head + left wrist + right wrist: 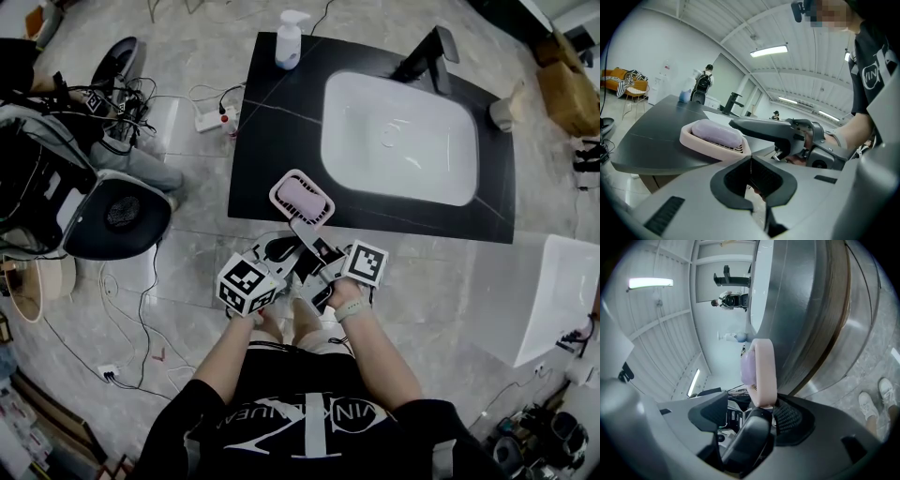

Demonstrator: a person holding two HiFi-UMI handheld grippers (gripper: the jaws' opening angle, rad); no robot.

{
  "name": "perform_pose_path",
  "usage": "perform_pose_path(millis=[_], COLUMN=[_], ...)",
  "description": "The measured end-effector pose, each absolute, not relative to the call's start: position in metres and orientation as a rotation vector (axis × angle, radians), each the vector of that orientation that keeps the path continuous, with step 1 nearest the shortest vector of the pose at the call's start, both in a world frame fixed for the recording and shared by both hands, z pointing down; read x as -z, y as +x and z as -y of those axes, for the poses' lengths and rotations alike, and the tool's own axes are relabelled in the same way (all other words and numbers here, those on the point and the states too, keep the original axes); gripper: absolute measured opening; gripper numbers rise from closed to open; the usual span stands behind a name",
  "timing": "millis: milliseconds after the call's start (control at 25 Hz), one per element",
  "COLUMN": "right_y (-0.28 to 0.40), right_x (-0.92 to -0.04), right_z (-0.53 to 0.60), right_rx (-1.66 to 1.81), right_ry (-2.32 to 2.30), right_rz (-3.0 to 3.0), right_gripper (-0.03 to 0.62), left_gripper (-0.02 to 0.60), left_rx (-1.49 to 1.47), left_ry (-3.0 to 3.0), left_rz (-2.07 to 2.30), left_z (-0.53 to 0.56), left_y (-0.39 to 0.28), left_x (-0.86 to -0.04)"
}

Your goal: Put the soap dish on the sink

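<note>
While the soap dish [301,199] sits on the counter [267,131], right gripper [307,232] gapes — left gripper [751,164] closed

pump bottle [289,39]: white, upright, well ahead of the left tongs [279,249]
power strip [214,118]: on the floor, ahead and left of the left tongs, cables plugged in
chair [117,214]: dark office one, off to the left tongs' left
boxes [565,89]: cardboard, far ahead-right of the right tongs [304,225]
white unit [562,291]: right of the right tongs, well apart
ceiling lamp [768,50]: lit, high above the left tongs
</note>
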State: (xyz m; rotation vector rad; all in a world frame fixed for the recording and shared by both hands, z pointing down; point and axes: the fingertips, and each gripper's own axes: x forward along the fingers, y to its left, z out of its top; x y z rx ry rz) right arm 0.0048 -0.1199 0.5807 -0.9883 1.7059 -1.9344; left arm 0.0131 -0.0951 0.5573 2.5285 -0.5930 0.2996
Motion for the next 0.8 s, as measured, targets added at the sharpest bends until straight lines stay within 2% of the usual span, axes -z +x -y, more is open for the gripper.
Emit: perform_pose_path(millis=[800], right_y=[0.030], right_x=[-0.583], right_z=[0.115], right_rx=[1.879], right_ry=[-0.981], right_rz=[-1.707], right_gripper=[0.284], left_gripper=[0.015], left_rx=[-0.214], left_ry=[2.453], left_rz=[0.680], left_z=[0.126], left_y=[0.015], left_x=[-0.556])
